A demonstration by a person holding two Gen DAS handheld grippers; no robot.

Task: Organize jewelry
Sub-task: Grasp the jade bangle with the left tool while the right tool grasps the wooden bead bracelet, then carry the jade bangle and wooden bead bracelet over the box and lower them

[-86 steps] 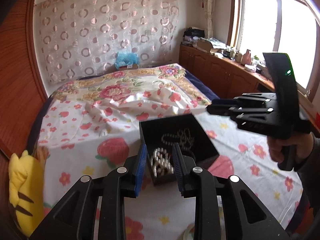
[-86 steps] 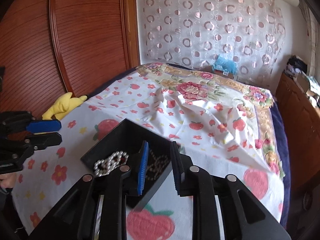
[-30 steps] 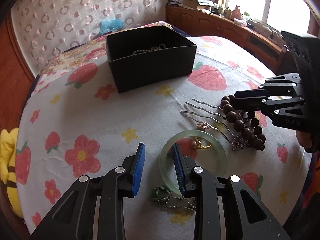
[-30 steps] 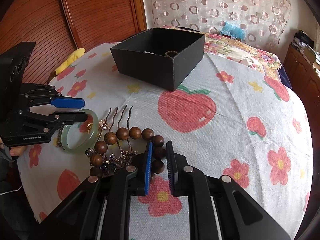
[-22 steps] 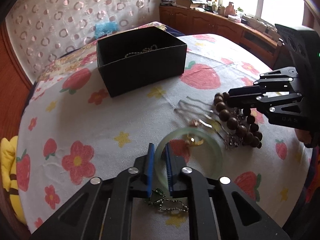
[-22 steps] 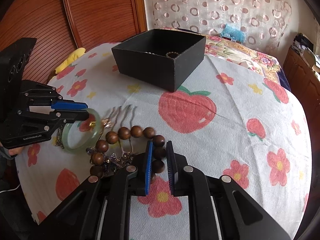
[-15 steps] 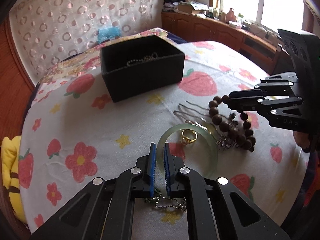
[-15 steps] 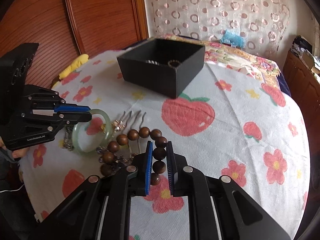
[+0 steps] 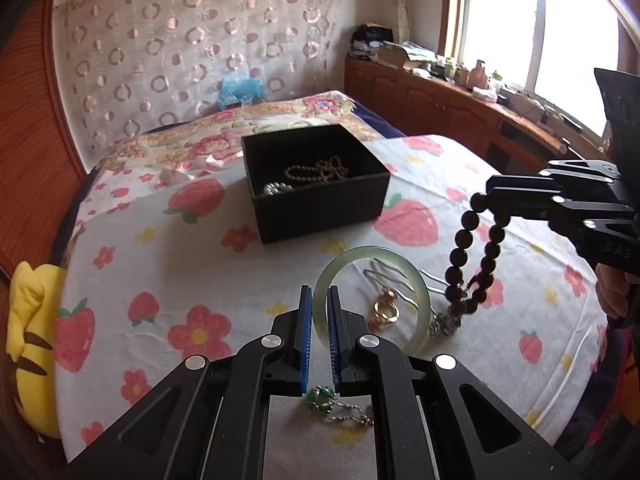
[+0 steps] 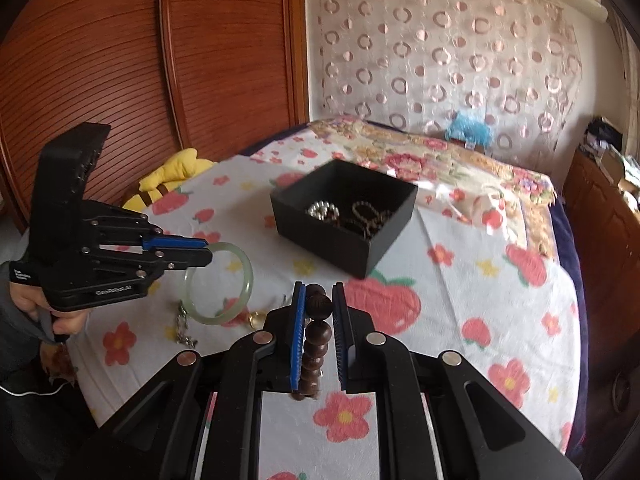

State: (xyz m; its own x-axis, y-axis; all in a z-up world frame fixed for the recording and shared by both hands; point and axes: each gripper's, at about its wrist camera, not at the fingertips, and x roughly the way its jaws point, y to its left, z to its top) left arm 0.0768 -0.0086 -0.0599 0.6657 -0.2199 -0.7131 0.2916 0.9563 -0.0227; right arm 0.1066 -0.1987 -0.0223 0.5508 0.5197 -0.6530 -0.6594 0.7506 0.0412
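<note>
I see a bed (image 9: 152,252) under a strawberry-print sheet — a black box (image 9: 320,204) sits on it. Nearer me lie hairpins (image 9: 384,272), a gold ring (image 9: 386,312) and a chain (image 9: 340,404) — a yellow plush (image 9: 28,344) at its edge.

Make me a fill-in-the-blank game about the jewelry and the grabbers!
1. The left gripper pinches a pale ____ bangle.
2. The right gripper holds a string of dark brown ____.
3. The open box on the bed is colored ____.
4. The gold ring lies on the ____.

Missing words: green; beads; black; bedsheet
</note>
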